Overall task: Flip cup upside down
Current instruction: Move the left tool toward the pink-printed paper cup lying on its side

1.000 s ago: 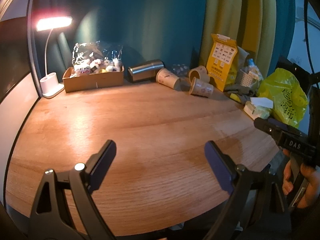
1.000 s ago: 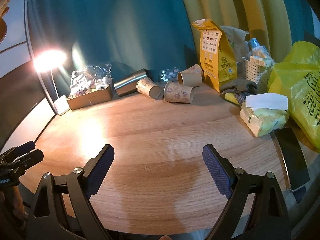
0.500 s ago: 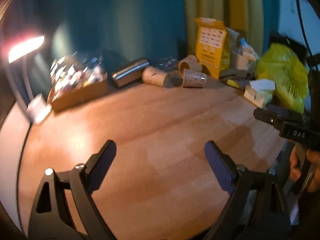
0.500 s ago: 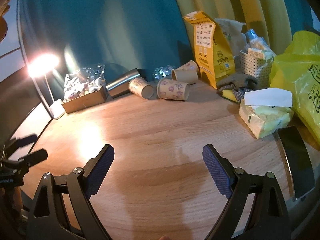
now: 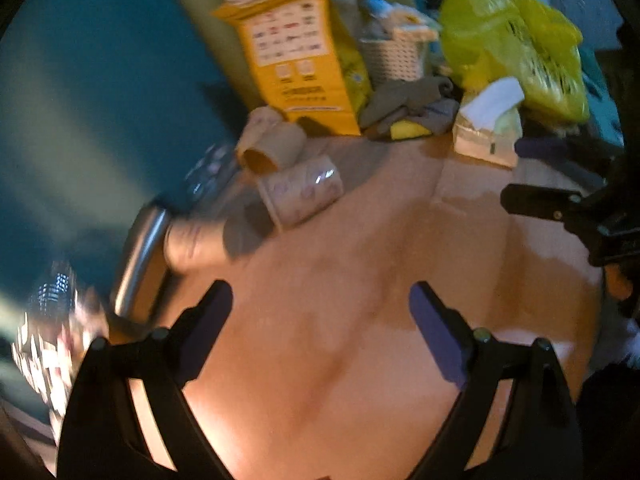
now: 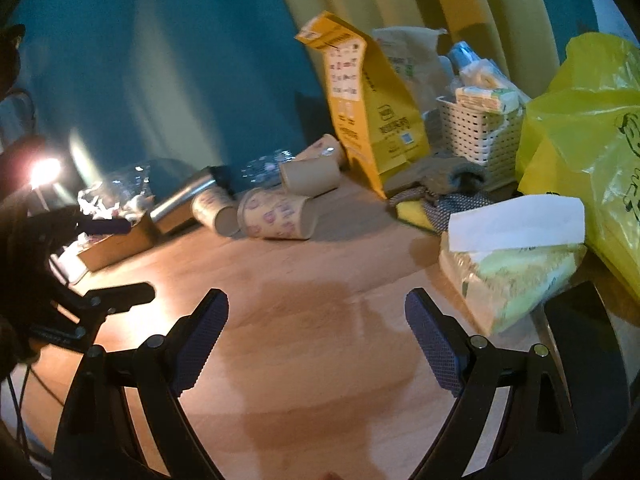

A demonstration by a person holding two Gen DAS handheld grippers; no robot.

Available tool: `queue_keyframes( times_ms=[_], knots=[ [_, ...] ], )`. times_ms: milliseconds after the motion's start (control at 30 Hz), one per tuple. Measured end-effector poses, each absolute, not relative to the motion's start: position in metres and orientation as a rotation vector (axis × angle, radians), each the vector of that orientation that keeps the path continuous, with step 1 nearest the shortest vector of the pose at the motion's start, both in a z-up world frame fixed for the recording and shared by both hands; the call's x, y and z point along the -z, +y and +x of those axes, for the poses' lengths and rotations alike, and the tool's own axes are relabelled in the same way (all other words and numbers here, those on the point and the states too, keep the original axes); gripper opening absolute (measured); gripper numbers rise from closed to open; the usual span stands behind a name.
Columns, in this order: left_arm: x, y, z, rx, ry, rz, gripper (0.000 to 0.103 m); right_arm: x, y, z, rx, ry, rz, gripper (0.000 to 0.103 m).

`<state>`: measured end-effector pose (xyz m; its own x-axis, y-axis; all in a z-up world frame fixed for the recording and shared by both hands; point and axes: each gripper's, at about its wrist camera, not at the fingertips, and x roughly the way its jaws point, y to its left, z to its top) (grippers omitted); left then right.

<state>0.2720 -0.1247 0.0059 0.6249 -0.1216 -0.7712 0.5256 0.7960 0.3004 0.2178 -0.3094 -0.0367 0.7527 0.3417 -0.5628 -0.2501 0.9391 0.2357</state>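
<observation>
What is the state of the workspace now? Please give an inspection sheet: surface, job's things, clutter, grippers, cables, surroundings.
Surface: wooden table, with darker patches.
Job's things: four paper cups lying on their sides at the back; none gripped.
Clutter: steel flask, yellow carton, white basket, yellow bag, tissue pack, cloths, snack box, dark flat thing at the right edge.
Grippers: left gripper and right gripper both open, empty, above bare table.
Cables: thin one at the left edge.
Surroundings: teal and yellow curtains, lit lamp.

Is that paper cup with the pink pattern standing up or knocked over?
Knocked over. The patterned cup lies on its side on the wooden table, open mouth facing sideways, among other tipped cups.
</observation>
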Motion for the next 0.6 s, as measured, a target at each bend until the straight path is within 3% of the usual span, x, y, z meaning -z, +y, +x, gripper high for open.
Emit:
queue_keyframes(
  times_ms=[367, 600],
  knots=[
    [0.030, -0.164, 0.394, 0.586, 0.881, 0.883, 0.091, 0.060, -0.313, 0.261, -0.273, 0.695, 0.125, 0.092],
    [0.059, -0.177, 0.431, 0.695, 0.958, 0.997, 0.091, 0.077, -0.313, 0.284, -0.273, 0.731, 0.136, 0.092]
  ],
)
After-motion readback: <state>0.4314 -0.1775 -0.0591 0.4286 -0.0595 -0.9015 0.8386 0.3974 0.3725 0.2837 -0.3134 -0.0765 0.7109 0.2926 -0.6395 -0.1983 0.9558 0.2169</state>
